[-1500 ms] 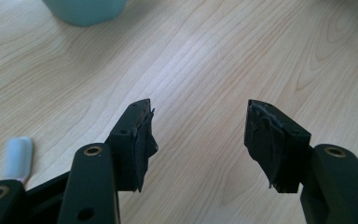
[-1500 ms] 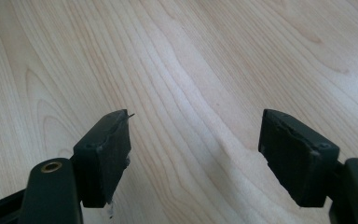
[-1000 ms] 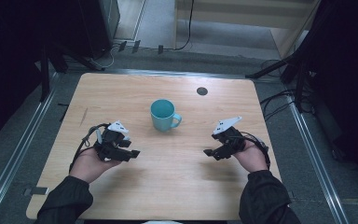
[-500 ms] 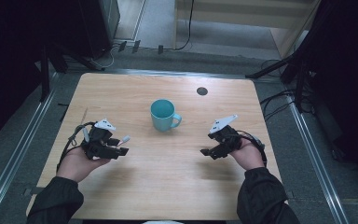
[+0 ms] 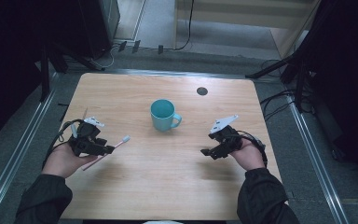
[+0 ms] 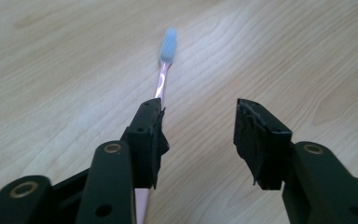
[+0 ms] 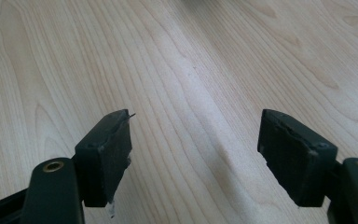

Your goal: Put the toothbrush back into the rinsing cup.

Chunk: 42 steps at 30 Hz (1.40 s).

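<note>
Left gripper fingers half-wide, just closing beside pink toothbrush, not clamped; right gripper wide, empty. Grasping pending; teal mug untouched.

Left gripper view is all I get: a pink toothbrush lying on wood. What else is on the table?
Observer: A teal mug stands upright near the middle of the table.
Operator: Which way does the brush head point relative to it?
Observer: The toothbrush head points toward the mug but stops well short of it.
Operator: And the other hand?
Observer: The right gripper is on the mug's far side from the toothbrush, jaws open, nothing between them.
</note>
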Each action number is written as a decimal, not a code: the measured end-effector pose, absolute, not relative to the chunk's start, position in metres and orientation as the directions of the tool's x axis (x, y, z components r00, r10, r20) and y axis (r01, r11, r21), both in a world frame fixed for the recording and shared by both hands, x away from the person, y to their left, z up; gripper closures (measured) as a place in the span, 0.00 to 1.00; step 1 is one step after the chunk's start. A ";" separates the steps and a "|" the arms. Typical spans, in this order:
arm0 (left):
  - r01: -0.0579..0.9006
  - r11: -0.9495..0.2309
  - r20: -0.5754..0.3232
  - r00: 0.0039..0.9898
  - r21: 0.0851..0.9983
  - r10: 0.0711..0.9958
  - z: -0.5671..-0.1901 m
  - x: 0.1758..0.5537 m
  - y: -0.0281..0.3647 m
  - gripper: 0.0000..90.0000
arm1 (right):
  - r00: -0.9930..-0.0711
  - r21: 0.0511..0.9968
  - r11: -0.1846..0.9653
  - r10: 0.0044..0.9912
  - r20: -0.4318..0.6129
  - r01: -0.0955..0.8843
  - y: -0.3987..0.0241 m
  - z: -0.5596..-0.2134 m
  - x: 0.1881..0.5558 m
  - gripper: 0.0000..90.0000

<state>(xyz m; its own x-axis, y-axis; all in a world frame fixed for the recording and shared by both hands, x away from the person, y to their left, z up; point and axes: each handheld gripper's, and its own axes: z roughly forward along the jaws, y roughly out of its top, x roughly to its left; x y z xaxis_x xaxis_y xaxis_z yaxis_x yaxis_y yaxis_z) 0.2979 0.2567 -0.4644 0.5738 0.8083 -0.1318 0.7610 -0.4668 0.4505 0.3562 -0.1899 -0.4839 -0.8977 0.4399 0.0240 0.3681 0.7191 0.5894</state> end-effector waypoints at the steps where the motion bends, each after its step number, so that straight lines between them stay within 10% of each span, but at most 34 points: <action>1: 0.765 -0.472 -0.128 0.573 0.439 0.810 -0.465 0.298 0.258 0.60 | -0.897 0.589 0.719 0.441 0.022 0.368 -0.190 -0.484 0.356 0.29; 19: 0.806 -0.558 -0.093 0.582 0.198 0.808 -0.482 0.322 0.263 0.74 | -0.891 0.577 0.723 0.454 0.020 0.381 -0.196 -0.486 0.352 0.29; 42: 0.748 -0.656 -0.056 0.663 0.106 0.747 -0.499 0.340 0.251 0.79 | -0.867 0.576 0.705 0.498 0.014 0.414 -0.217 -0.487 0.336 0.29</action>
